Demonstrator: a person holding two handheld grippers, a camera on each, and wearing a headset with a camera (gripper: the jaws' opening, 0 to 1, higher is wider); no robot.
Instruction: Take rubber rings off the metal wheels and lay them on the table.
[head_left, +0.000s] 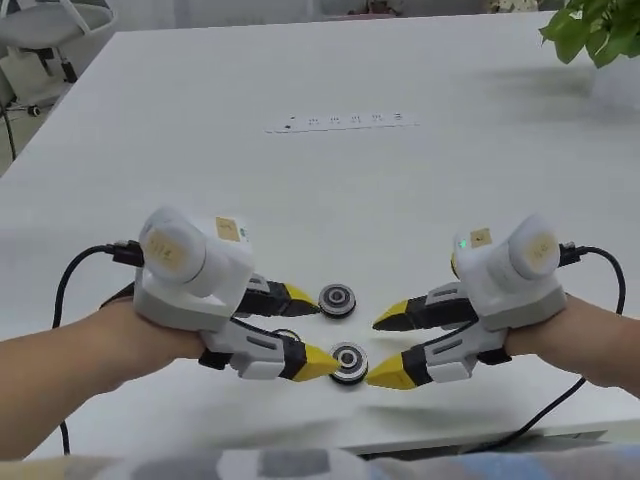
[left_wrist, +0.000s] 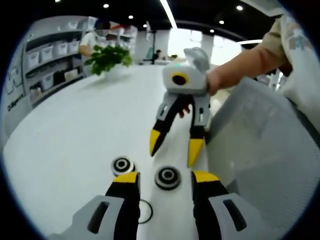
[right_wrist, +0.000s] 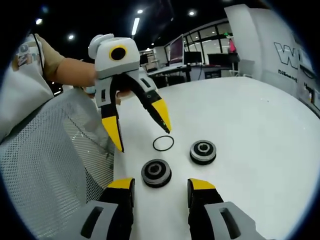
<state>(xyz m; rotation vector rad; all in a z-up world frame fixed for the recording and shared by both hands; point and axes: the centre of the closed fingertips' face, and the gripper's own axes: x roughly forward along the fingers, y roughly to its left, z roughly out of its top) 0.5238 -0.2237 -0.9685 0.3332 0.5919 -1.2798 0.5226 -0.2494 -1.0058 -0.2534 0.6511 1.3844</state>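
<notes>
Left gripper (head_left: 318, 332) is hovering w/ yellow-tipped jaws spread, pinching nothing. Right gripper (head_left: 377, 348) is facing it, also spread and empty. One round metal wheel (head_left: 348, 362), dark-rimmed, is lying btwn the two sets of tips, w/ a second wheel (head_left: 337, 299) at 12 o'clock from it. A thin black rubber ring (right_wrist: 163, 143) is lying loose on the smooth white table (head_left: 400, 190).

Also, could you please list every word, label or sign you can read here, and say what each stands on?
"W": big dark letter on the white wall, right gripper view; the rest is cut off.
Smaller line under it: too blurred to read.
Lettering on the side wall, left gripper view: too blurred to read.
Stickers on the left gripper and right gripper, head view: too small to read.
</notes>
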